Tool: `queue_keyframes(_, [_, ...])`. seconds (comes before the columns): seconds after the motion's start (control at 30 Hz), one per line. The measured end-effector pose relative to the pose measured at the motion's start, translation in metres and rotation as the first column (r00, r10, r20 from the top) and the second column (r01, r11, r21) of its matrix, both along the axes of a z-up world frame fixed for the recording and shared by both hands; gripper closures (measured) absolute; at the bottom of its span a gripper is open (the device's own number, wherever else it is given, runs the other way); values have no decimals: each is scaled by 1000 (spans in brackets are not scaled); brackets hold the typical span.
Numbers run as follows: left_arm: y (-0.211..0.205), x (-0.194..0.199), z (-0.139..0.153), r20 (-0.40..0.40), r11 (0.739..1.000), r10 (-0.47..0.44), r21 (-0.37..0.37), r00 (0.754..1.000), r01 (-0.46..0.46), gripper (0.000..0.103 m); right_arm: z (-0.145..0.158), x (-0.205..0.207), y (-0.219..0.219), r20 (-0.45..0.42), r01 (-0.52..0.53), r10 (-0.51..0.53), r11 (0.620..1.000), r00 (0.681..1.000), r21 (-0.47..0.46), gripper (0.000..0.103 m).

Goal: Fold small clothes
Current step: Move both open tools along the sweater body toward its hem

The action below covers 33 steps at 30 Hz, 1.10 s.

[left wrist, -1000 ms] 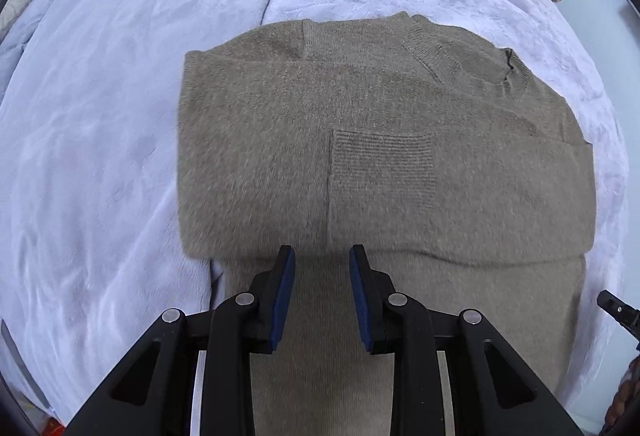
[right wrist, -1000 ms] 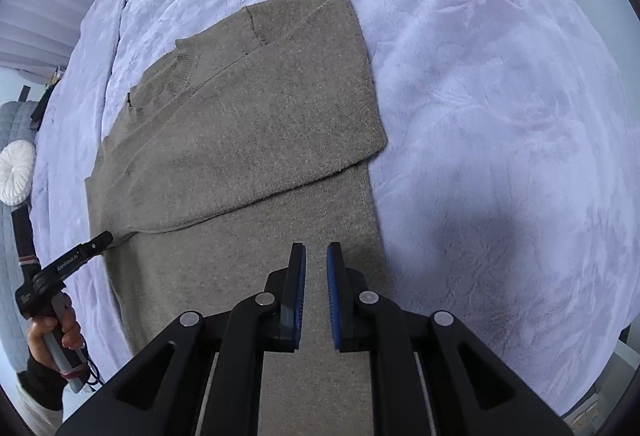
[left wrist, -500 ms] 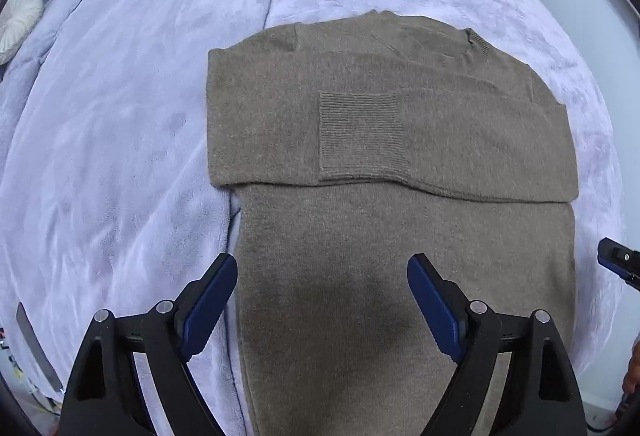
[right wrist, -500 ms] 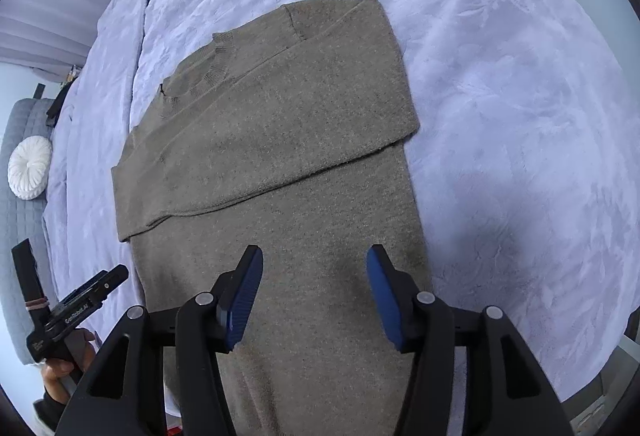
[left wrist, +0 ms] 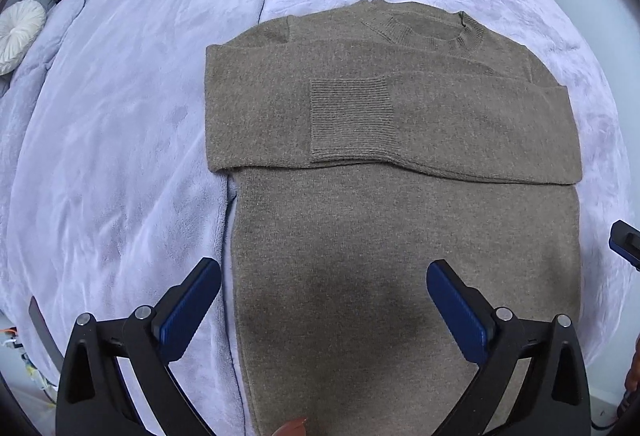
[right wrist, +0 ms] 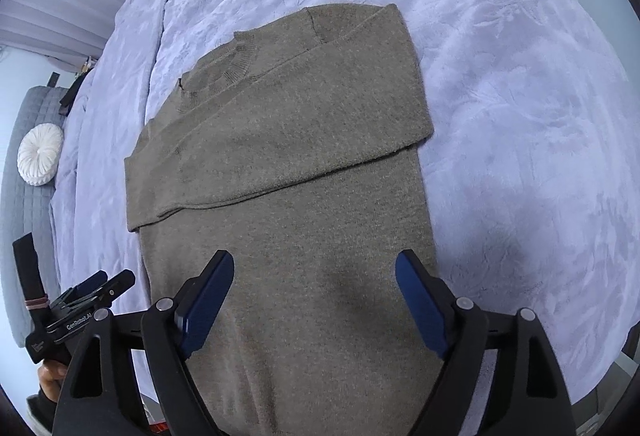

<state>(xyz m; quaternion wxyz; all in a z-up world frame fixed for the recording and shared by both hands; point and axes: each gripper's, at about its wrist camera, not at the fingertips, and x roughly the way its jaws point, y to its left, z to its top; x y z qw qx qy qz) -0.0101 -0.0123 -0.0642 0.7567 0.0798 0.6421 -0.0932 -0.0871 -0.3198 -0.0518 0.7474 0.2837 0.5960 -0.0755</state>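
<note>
Surface: lavender plush blanket (left wrist: 120, 140).
Sweater (left wrist: 400, 236): flat before me, long axis running away, collar far.
My left gripper (left wrist: 324, 300): just spread wide, empty.
My right gripper (right wrist: 314, 294): same.
Writing: "GenRobot.AI".

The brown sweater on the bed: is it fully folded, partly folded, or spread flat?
Partly folded. The sweater's sleeves lie crossed over the chest, but the lower body is stretched out flat on the blanket.

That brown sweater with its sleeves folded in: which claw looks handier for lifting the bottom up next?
Probably both together: the left claw hangs open over the sweater's left edge, the right claw open above its right half.
</note>
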Motion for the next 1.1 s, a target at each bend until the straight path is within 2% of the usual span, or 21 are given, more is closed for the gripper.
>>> queue_keyframes(0.17, [-5, 0, 0, -13, 1000, 14, -7, 1000, -14, 0, 3, 0, 4, 8, -53, 54, 998, 999, -30, 17])
queue_keyframes(0.3, [-9, -2, -2, -24, 1000, 22, 7, 999, -22, 0, 1, 1, 5, -47, -97, 92, 991, 995, -98, 17])
queue_keyframes(0.43, [-10, -6, -4, -52, 999, 28, -21, 998, -30, 0, 1, 3, 4, -94, -129, 116, 980, 989, -153, 17])
queue_keyframes(0.57, [-8, -11, -4, -63, 998, 49, -29, 997, -50, 0, -1, 4, 0, -105, -124, 110, 982, 988, -140, 17])
queue_keyframes(0.77, [-5, -19, -7, -80, 996, 83, 0, 993, -84, 0, -9, 5, 0, -117, -139, 125, 983, 985, -120, 17])
queue_keyframes(1.1, [-4, -41, -4, -83, 990, 139, 18, 987, -138, 0, -19, 0, -2, -136, -192, 179, 977, 974, -93, 16])
